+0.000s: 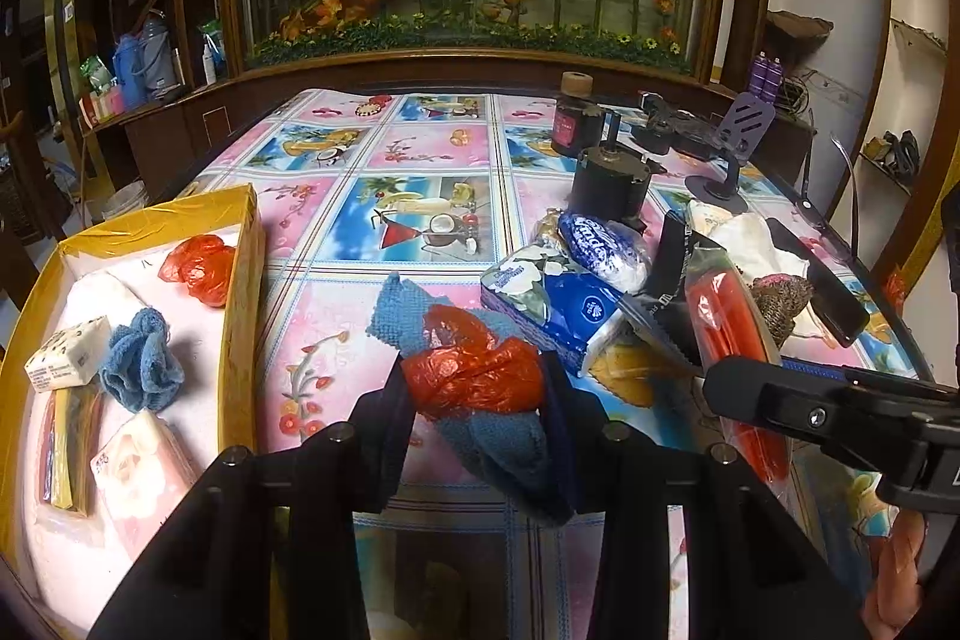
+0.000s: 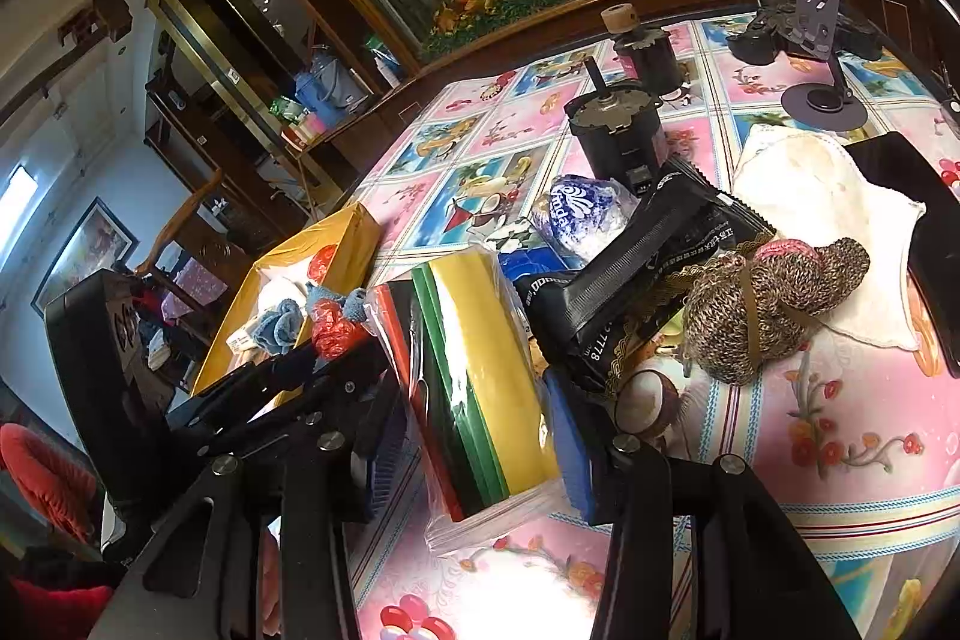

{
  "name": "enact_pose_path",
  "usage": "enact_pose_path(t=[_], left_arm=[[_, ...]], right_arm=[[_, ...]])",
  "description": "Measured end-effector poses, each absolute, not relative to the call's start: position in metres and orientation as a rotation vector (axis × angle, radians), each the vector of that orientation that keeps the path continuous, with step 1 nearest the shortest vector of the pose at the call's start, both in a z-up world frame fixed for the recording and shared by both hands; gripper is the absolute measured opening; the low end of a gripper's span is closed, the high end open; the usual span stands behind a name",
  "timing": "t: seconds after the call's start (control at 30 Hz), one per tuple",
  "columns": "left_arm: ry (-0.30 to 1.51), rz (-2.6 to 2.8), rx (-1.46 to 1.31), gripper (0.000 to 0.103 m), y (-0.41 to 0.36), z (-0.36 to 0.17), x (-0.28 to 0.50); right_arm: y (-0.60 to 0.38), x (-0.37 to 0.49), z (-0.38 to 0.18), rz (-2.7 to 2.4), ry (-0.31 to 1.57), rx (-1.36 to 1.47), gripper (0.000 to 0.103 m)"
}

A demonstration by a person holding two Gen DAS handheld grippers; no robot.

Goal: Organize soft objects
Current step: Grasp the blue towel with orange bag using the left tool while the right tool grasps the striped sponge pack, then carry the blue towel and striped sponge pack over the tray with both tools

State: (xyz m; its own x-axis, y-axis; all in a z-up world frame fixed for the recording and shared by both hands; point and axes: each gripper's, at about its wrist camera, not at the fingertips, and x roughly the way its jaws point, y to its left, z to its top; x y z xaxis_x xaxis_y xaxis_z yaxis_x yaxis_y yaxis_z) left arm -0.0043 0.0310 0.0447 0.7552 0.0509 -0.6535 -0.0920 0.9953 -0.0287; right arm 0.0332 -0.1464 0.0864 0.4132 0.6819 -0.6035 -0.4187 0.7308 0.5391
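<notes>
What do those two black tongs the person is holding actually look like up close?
Both are matte black plastic. The left tongs have two flat, dark fingers on angular ribbed arms studded with round silver bolts. The right tongs look the same, but with blue pads on their fingers. No cables or sleeves show.

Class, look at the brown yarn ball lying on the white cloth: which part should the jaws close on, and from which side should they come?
Grip the yarn ball across its rounded body, coming from above. It lies free on the white cloth, its top uncovered, and its soft bulk should squash to fit; the black packet crowds its left side.
</notes>
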Motion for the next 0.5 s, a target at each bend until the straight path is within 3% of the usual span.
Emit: enact_pose_path(t=[0.5], left_arm=[[0.670,0.083,-0.071,0.038,0.0338,0.0524,-0.0102]], right_arm=[[-0.1495,0.0321,0.0880,0.712,0.885,0.342,0.049]])
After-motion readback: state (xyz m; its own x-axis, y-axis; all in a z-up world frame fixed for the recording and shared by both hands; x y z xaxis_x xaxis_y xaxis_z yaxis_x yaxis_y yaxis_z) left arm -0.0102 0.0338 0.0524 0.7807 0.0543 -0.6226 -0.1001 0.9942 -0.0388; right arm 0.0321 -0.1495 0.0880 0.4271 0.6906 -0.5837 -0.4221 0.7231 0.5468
